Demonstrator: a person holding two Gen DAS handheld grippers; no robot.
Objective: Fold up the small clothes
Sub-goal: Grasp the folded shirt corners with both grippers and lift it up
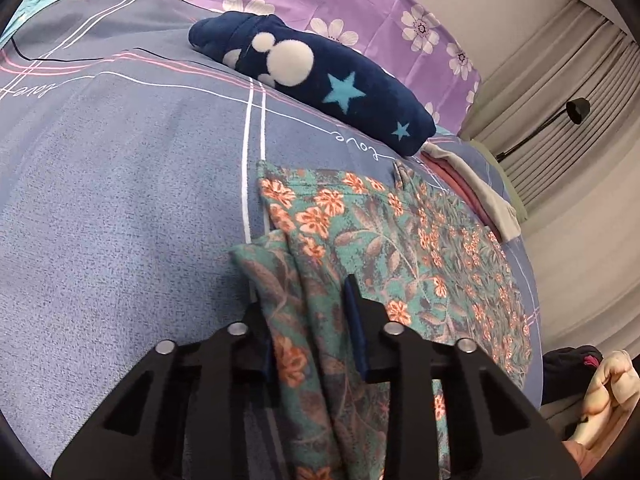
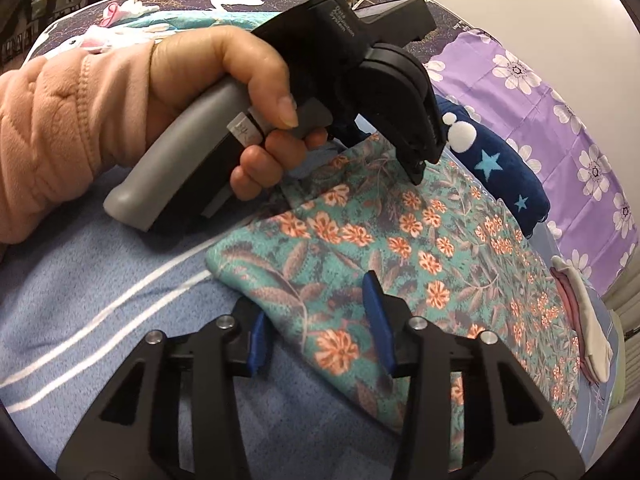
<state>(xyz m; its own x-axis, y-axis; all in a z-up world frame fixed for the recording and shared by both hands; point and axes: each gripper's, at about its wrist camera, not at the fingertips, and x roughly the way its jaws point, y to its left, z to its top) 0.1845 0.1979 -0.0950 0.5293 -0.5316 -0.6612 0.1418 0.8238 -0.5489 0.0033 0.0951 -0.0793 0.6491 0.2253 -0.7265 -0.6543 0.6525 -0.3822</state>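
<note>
Nearest in the left wrist view: left gripper [image 1: 310, 334], jaws partly closed, a bunched fold of the floral garment [image 1: 384, 236] running up between the blue pads [image 1: 354, 320]. Cloth fills the gap and looks pinched, so read as a grasp on the garment's near corner.

Right wrist view: right gripper [image 2: 318, 334] straddles the garment's near edge. The cloth lies flat between its pads with a gap showing on both sides. Not gripping.

The garment is spread on the blue-grey bedspread [image 1: 120, 200], teal with orange flowers, lengthwise away from both cameras. The person's hand [image 2: 224, 92], in a peach sleeve [image 2: 52, 128], holds the left tool's grey handle above the garment's left side.

Farther off: a folded navy fleece [image 1: 320, 80] with stars, beyond the garment and apart from it. Purple flowered sheet [image 1: 360, 4] behind. A small pink and cream pile [image 2: 580, 312] sits at the garment's far right.

Judgement: corner pickup for a fold. To do it well, the right jaws should bite both layers well in from the hem before lifting, then both hands should rise evenly, so that the edge carries over straight.
</note>
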